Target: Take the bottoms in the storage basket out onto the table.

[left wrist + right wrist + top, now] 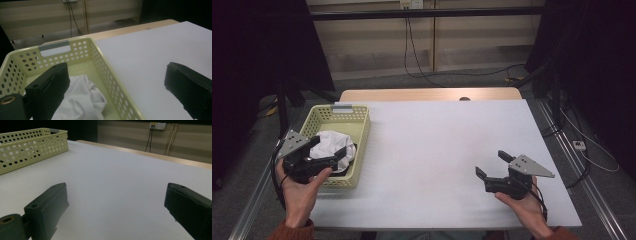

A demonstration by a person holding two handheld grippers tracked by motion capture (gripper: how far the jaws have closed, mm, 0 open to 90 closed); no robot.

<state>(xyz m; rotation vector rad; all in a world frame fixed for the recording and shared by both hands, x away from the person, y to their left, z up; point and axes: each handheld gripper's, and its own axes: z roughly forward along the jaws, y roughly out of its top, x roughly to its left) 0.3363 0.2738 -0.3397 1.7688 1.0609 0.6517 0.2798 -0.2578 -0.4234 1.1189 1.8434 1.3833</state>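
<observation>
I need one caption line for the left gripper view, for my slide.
Open left gripper straddling the near wall of a pale yellow perforated basket that holds crumpled white cloth.

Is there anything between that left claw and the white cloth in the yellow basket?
Nothing visible. The left gripper hangs open over the basket, one jaw above the white cloth and the other outside the side wall. The cloth lies uncovered in the basket; only that wall runs between the jaws.

Basket: pale yellow perforated plastic, slight sheen. Cloth: white, soft, crumpled. Table: matt white, smooth; far edge wood.
</observation>
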